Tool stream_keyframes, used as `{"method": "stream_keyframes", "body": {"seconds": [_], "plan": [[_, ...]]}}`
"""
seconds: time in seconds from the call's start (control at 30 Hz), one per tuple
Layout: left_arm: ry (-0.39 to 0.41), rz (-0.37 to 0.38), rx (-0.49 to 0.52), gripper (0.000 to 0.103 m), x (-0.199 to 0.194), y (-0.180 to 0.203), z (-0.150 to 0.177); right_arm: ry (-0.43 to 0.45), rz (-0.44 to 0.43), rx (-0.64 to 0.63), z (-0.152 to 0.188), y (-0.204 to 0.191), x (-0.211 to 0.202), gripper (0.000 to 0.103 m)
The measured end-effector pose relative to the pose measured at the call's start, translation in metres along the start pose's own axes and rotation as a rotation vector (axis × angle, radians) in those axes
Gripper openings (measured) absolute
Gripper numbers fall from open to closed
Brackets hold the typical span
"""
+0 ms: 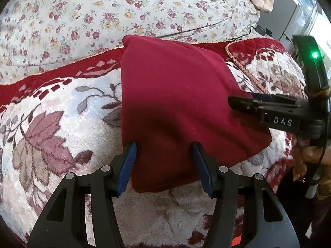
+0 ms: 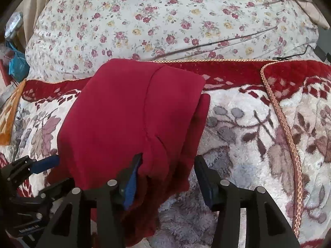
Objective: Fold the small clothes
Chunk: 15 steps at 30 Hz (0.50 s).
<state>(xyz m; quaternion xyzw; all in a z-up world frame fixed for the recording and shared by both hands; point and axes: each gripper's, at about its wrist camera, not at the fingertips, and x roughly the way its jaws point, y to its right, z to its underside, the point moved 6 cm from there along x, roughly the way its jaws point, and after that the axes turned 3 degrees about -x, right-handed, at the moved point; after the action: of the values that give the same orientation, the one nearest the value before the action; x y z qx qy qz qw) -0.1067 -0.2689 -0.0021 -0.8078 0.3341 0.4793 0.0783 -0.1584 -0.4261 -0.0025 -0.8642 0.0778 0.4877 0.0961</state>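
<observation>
A dark red garment (image 1: 175, 95) lies folded on a plush flower-patterned blanket (image 1: 62, 124). My left gripper (image 1: 165, 146) stands open over the garment's near edge, with cloth between its blue pads and neither pad squeezing it. In the right wrist view the same garment (image 2: 124, 113) shows a seam and stacked layers along its right side. My right gripper (image 2: 168, 161) is open too. Its left pad touches the hanging near corner, and its right finger stands clear of the cloth. Each gripper appears in the other's view: the right gripper (image 1: 240, 100) at the garment's right edge, the left one's fingers (image 2: 44, 163) at its left edge.
Behind the blanket lies a white quilt with small roses (image 2: 165, 20). A gold braid trim (image 2: 289, 124) runs down the blanket on the right. A black cable (image 1: 256, 29) lies at the far right. Bags and clutter (image 2: 16, 62) sit far left. A hand (image 1: 306, 157) holds the right gripper.
</observation>
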Motion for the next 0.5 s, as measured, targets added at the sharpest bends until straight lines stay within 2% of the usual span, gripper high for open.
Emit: {"method": "stream_keyframes", "body": {"seconds": [0.13,0.27,0.43,0.5], "plan": [[-0.006,-0.001,0.000,0.056,-0.002,0.000,0.000,0.001,0.002,0.019,0.001,0.004,0.003,0.059],[-0.008,0.010,-0.015,0.056,-0.007,-0.002,-0.005,-0.014,-0.027,0.053,-0.001,0.009,0.003,0.061],[0.011,0.089,-0.091,0.056,-0.016,-0.014,-0.023,0.005,-0.097,0.103,-0.008,0.012,-0.003,0.062],[0.010,0.133,-0.138,0.056,-0.017,-0.020,-0.032,0.012,-0.134,0.143,-0.011,0.017,-0.003,0.067]]}}
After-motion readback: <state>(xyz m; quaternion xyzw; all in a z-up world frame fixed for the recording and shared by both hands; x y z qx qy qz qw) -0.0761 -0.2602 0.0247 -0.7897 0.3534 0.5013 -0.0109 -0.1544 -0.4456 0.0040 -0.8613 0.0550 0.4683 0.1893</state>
